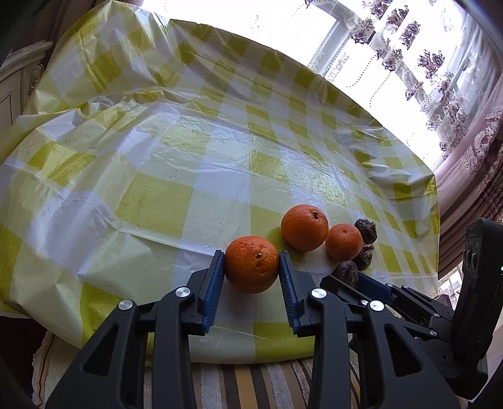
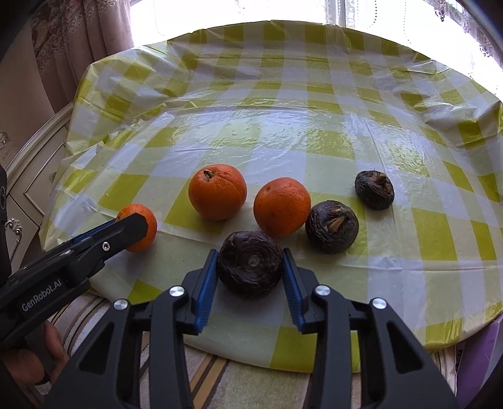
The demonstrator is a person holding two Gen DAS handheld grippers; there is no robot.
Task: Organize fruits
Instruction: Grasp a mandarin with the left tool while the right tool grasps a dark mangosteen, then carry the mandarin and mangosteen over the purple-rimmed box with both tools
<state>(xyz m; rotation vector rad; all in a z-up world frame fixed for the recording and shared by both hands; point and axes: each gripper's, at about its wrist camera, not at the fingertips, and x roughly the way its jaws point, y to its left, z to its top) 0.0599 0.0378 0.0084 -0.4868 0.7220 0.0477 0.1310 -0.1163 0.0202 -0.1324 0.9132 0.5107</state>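
Gripping at near worktop [image 2: 408, 283] edge: left tool [image 1: 251, 267] closed across an orange's [image 1: 251, 264] widest part, right tool [image 2: 250, 267] likewise on a dark wrinkled fruit [image 2: 250, 264] (both round, firm, likely roll).

A home living or dining room: yellow-and-white checked plastic tablecloth [image 1: 188, 132], embroidered lace curtains [image 1: 424, 63] at a bright window, carved cream cabinet [image 2: 34, 170].

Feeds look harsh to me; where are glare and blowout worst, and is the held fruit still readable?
Left wrist view: window blown white, sheen on the yellow-checked plastic tablecloth, gripped orange sharp. Right wrist view: glare band mid-cloth, backlit window, dark wrinkled round fruit between the blue pads readable; edges bend.
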